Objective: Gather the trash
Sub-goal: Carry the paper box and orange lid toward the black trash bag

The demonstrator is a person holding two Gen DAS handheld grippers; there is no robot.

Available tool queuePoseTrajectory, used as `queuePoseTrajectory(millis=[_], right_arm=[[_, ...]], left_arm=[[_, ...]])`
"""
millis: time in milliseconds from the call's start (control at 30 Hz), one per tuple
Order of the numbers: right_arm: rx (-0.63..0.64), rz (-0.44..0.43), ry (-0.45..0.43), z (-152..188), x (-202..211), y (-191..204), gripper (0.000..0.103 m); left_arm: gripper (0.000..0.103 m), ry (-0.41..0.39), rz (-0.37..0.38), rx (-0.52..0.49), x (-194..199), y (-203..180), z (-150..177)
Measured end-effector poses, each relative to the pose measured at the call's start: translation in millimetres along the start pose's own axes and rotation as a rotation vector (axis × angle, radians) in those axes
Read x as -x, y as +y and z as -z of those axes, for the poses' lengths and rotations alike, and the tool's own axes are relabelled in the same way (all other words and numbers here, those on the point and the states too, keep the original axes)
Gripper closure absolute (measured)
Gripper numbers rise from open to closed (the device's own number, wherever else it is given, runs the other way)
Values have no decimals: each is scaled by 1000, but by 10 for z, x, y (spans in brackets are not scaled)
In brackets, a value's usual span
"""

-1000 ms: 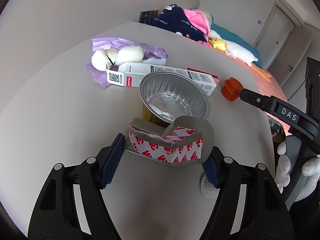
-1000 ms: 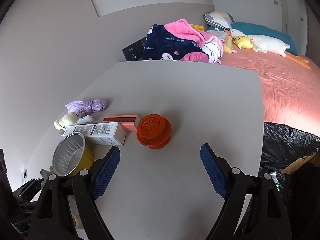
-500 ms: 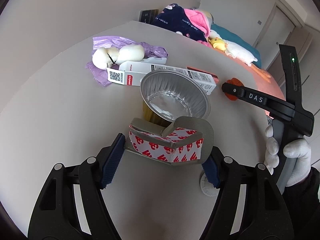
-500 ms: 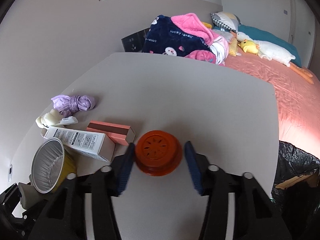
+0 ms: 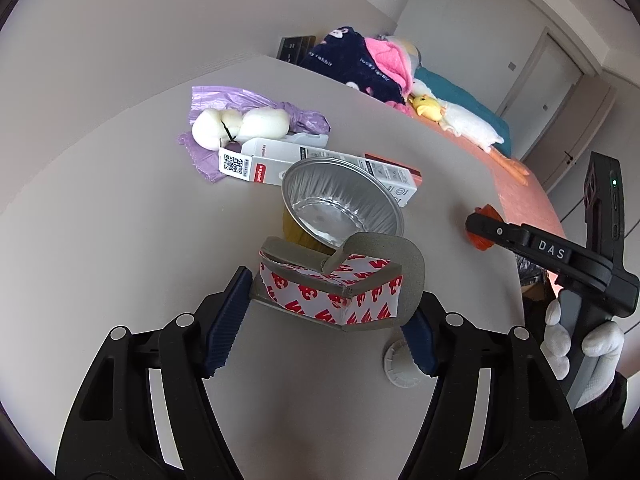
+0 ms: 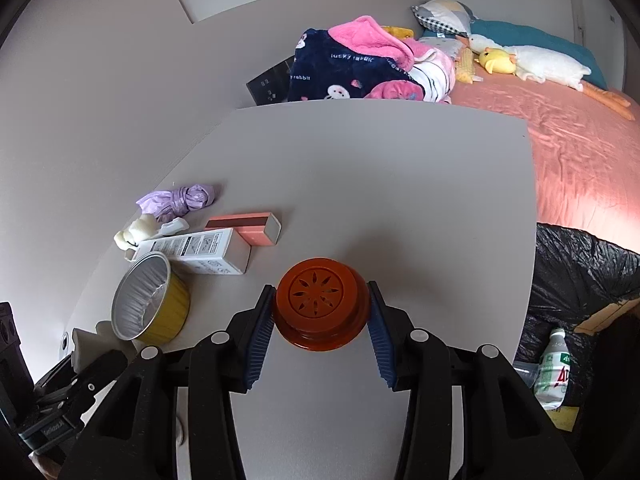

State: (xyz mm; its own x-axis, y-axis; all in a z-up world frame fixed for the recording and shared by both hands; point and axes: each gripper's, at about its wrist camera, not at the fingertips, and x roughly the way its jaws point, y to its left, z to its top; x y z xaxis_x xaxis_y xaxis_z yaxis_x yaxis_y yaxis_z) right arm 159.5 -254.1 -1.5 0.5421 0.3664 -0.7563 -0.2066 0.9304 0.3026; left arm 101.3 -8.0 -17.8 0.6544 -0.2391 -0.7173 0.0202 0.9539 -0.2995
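Your right gripper (image 6: pixel 321 322) pinches the orange lid (image 6: pixel 322 307) between its two blue pads, one on each side of the rim, low over the grey table (image 6: pixel 380 184). From the left wrist view that lid (image 5: pixel 484 227) peeks out behind the right tool's black finger, near the table's right edge.

Your left gripper (image 5: pixel 320 320) is closed on the foam scrap (image 5: pixel 340 280), a bent grey piece with red-and-white backing paper; the pads press its left and right ends. Whether the scrap touches the table you cannot tell.

Just beyond the scrap stands the foil cup (image 5: pixel 342 204), upright, gold outside and silver inside. Behind it lies the white carton (image 5: pixel 280 164) on its side, with a pink box (image 6: pixel 246 226) just beside it. Farther left sit a white foam lump (image 5: pixel 240 126) and a purple bag (image 5: pixel 224 98), touching each other.

A white disc (image 5: pixel 398 366) lies on the table by your left gripper's right finger.

Off the table's right edge hangs a black bin bag (image 6: pixel 580 264), open, with a plastic bottle (image 6: pixel 554 368) inside.
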Motion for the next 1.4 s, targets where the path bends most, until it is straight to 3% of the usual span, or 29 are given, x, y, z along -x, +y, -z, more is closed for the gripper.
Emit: queuePoseTrajectory(millis=[333,633,1400], right_arm=[[-11,-33,-4,187,320,-51,57],[-17,-26,-71,286,734,-167,57],[-105,45,-159,419,1403,-814,56]], left_arm=[[35,-43,29,-28,253,-238,45],[35,-53,93,-82,338,-601,85],[35,-8,242,-177,138,-1458,142]])
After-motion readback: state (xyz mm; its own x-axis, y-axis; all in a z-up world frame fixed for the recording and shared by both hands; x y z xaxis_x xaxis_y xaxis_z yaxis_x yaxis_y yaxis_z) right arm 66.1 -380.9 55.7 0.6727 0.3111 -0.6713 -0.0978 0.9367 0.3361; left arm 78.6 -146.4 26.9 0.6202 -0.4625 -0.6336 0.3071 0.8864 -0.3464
